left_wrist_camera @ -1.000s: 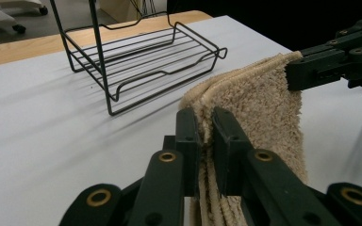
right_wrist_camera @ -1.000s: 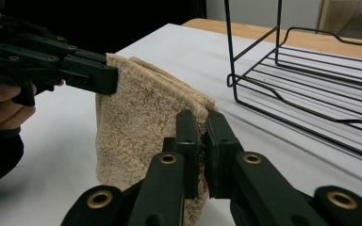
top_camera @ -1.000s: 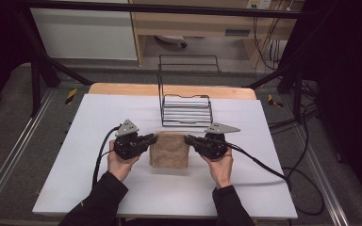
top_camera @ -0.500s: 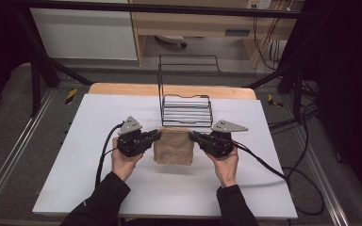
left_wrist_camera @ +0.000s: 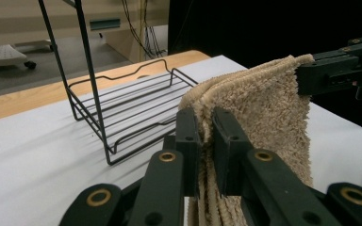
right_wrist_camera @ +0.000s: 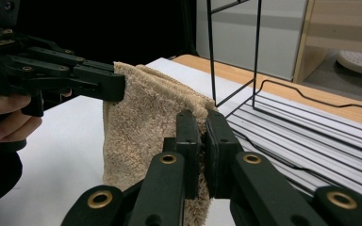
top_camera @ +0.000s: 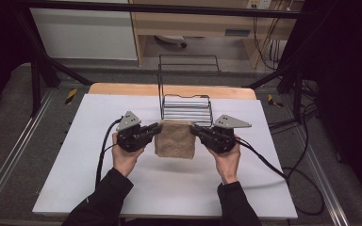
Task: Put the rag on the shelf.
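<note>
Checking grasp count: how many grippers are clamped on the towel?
2. Left gripper pinches the beige towel at its top left corner, right gripper at its top right corner, in front of the wire rack.

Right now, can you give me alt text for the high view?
A folded tan towel hangs between the left tool and right tool, each clamped on an upper corner. Just behind it, a black wire rack stands on the white table.

Folded beige terry towel [top_camera: 175, 139] hangs between left gripper [top_camera: 156, 129] and right gripper [top_camera: 194, 130], above white table sheet [top_camera: 99, 113]. Black wire rack [top_camera: 186, 107] just beyond towel, on far part of sheet. Bare wooden table edge [top_camera: 122, 89] beyond sheet.
</note>
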The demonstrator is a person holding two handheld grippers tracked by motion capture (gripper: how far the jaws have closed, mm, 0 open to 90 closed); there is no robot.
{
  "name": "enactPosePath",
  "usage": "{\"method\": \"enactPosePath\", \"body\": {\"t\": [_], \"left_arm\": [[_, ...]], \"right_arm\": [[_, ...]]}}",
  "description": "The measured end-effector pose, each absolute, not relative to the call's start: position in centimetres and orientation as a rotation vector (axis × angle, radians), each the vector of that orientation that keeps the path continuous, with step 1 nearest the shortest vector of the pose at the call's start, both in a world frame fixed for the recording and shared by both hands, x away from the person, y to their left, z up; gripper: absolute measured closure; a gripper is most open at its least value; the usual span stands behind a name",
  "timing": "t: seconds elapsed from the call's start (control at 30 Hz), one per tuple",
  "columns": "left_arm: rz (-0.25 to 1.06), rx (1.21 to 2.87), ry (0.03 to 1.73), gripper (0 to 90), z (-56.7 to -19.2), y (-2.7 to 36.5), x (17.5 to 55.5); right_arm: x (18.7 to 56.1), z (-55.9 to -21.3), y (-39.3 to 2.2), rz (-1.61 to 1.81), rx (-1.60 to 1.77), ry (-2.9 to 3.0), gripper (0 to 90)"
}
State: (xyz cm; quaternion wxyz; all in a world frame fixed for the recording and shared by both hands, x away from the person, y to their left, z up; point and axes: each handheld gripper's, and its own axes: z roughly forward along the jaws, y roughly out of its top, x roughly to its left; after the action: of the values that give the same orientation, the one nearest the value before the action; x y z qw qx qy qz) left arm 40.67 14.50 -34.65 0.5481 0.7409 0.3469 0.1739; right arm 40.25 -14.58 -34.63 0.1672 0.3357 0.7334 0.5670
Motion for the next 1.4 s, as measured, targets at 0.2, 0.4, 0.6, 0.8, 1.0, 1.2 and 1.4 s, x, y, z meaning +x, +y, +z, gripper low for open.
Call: {"method": "enactPosePath", "body": {"t": [0.2, 0.4, 0.6, 0.8, 1.0, 1.2, 1.4], "left_arm": [[0.413, 1.742, 0.822, 81.1, -34.1, 14.1, 41.3], [0.414, 1.724, 0.819, 81.1, -33.3, 13.7, 41.8], [0.432, 1.709, 0.811, 81.1, -32.4, 13.1, 42.2], [0.441, 1.684, 0.807, 81.2, -31.4, 12.7, 42.5], [0.447, 1.663, 0.805, 81.1, -30.7, 12.6, 42.8], [0.457, 1.646, 0.796, 81.1, -30.2, 12.4, 43.0], [0.474, 1.632, 0.792, 81.2, -29.2, 12.3, 43.3]], "right_arm": [[40.4, -33.9, -14.8, 1.614, 0.95, 2.068, 85.9], [40.8, -33.1, -15.2, 1.621, 0.945, 2.037, 85.9], [40.9, -32.1, -15.6, 1.627, 0.945, 2.009, 85.9], [41.0, -31.1, -15.9, 1.635, 0.934, 1.979, 85.9], [41.1, -30.2, -16.0, 1.643, 0.921, 1.953, 86.0], [41.3, -29.4, -16.0, 1.646, 0.913, 1.936, 86.0], [41.7, -28.5, -16.0, 1.646, 0.903, 1.915, 86.0]]}}
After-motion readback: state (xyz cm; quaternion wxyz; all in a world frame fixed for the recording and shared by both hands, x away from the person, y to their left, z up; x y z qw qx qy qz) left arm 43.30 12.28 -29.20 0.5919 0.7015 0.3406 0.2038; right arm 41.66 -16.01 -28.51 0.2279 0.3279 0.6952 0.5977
